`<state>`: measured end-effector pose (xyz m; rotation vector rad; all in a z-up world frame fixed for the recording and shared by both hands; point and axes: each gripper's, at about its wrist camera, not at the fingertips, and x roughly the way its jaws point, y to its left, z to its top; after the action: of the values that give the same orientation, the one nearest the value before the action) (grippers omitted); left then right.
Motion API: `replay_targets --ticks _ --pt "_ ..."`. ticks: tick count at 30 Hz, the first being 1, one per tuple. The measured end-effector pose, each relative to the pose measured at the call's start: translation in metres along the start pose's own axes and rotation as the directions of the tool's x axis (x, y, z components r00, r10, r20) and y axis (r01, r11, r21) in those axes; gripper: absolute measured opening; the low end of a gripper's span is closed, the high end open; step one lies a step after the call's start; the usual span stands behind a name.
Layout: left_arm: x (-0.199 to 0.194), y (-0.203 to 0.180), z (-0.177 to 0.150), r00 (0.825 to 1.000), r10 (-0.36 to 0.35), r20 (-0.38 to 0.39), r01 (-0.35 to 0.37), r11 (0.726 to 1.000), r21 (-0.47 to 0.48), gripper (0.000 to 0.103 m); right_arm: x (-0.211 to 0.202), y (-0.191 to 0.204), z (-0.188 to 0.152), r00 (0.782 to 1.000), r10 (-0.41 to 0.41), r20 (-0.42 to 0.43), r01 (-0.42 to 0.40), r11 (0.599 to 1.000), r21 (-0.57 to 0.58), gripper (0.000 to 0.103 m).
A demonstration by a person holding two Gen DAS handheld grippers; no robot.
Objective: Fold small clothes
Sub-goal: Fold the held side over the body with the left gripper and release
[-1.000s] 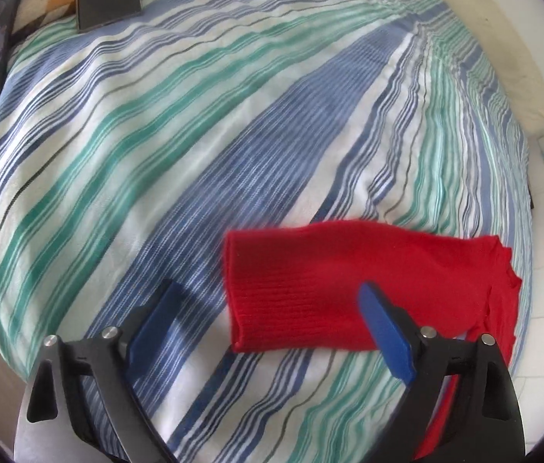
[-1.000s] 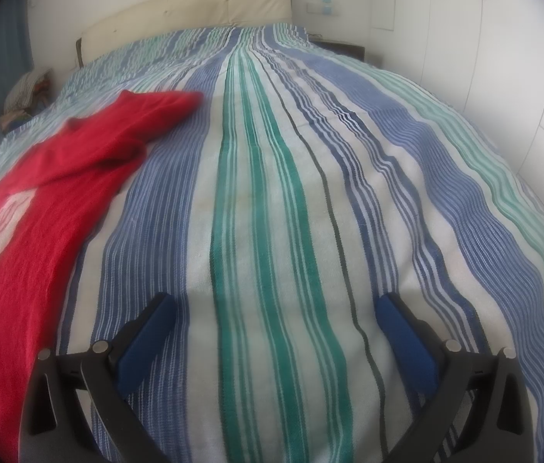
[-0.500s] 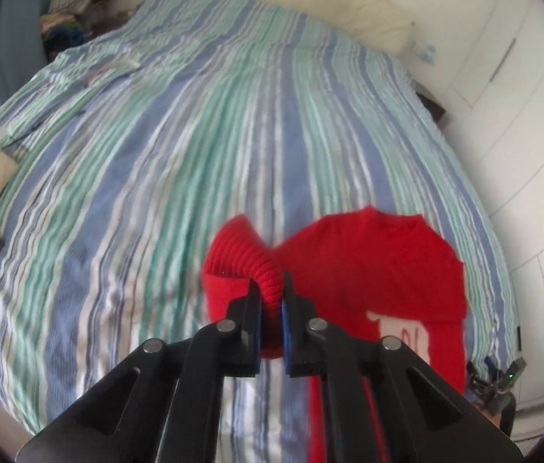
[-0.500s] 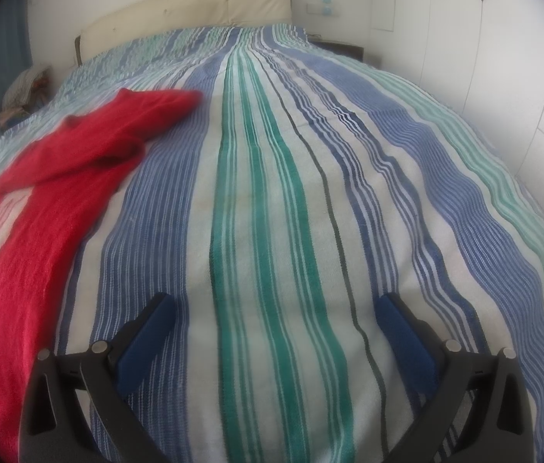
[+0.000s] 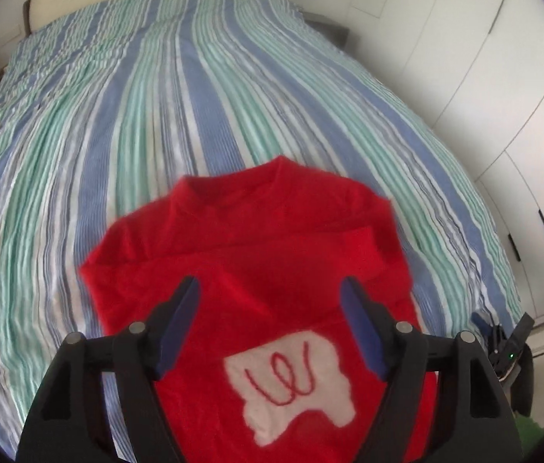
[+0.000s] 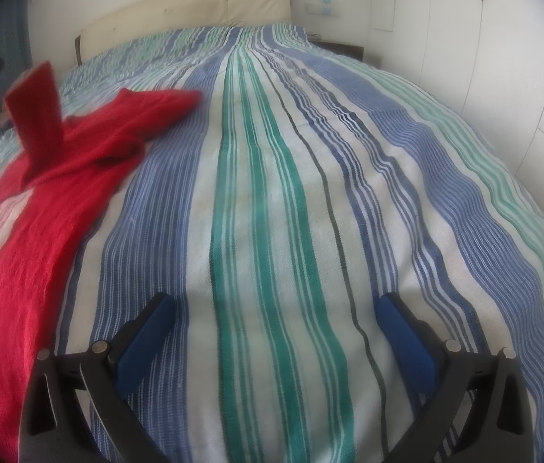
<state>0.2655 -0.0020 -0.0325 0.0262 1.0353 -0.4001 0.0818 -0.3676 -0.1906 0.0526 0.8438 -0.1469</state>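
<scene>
The red sweater (image 5: 256,270) lay on the striped bedspread (image 5: 179,88), one sleeve (image 5: 241,254) across its chest. To fold well, I judged the other sleeve (image 6: 144,112) should cross squarely too. My left gripper (image 5: 270,316) hovered above the chest, fingers spread, empty. My right gripper (image 6: 275,339) waited beside it, wide apart, empty.

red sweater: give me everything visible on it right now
The red sweater looks knitted, with a round neckline at the far end and a white patch bearing red looping stitching on the front. It lies face up on the striped bedspread. One sleeve lies folded across the chest; in the right wrist view the other sleeve stretches away over the bedspread. The left claw hangs open over it; contact cannot be told.
</scene>
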Motion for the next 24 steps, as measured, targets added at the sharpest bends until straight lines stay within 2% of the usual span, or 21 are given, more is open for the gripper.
replay_targets --ticks 3,5,8,10,13,15,17,18,19,20,21,22,24 --pt "-0.001 0.048 -0.019 0.996 0.091 -0.014 -0.091 0.993 -0.072 0.077 -0.001 0.001 -0.001 1.000 -0.001 0.001 0.001 1.000 -0.001 0.103" --pt "-0.003 0.077 -0.040 0.985 0.171 -0.030 -0.173 0.982 -0.082 0.077 0.000 0.002 -0.001 1.000 -0.004 0.001 0.004 1.000 -0.003 0.103" --pt "-0.001 0.107 -0.080 0.976 0.204 -0.073 -0.208 0.976 -0.066 0.076 0.001 0.003 -0.001 1.000 -0.010 0.000 0.010 1.000 -0.006 0.103" --pt "0.006 0.111 -0.104 0.980 0.176 -0.095 -0.181 0.982 -0.052 0.074 0.001 0.003 -0.001 1.000 -0.013 0.002 0.013 1.000 -0.007 0.103" --pt "0.021 0.096 -0.118 0.986 0.147 -0.084 -0.149 0.989 -0.017 0.074 0.002 0.003 0.000 1.000 -0.014 0.004 0.014 1.000 -0.008 0.103" --pt "0.034 0.083 -0.116 0.983 0.174 -0.051 -0.174 0.985 0.008 0.074 0.002 0.003 -0.001 1.000 -0.016 0.006 0.016 1.000 -0.009 0.103" --pt "0.052 0.078 -0.108 0.971 0.239 -0.010 -0.239 0.971 0.014 0.070 0.000 0.005 -0.003 1.000 -0.019 0.009 0.019 1.000 -0.011 0.103" --pt "0.062 0.079 -0.106 0.958 0.286 0.006 -0.286 0.958 0.005 0.048 0.000 0.005 -0.003 1.000 -0.018 0.009 0.018 1.000 -0.011 0.103" --pt "0.073 0.087 -0.107 0.938 0.345 0.000 -0.345 0.938 -0.026 0.005 0.000 0.005 -0.003 1.000 -0.018 0.010 0.018 1.000 -0.010 0.103" --pt "0.080 0.101 -0.111 0.941 0.338 -0.021 -0.338 0.935 -0.106 0.008 0.000 0.005 -0.003 1.000 -0.017 0.011 0.018 1.000 -0.010 0.103" --pt "0.078 0.113 -0.118 0.955 0.296 -0.003 -0.291 0.935 -0.202 0.007 0.000 0.005 -0.003 1.000 -0.017 0.011 0.017 1.000 -0.010 0.103" --pt "0.073 0.120 -0.125 0.960 0.280 0.025 -0.264 0.929 -0.260 0.006 0.000 0.005 -0.003 1.000 -0.016 0.011 0.016 1.000 -0.009 0.103" --pt "0.069 0.116 -0.135 0.956 0.291 0.039 -0.271 0.926 -0.263 0.006 -0.001 0.005 -0.003 1.000 -0.016 0.011 0.016 1.000 -0.009 0.103"
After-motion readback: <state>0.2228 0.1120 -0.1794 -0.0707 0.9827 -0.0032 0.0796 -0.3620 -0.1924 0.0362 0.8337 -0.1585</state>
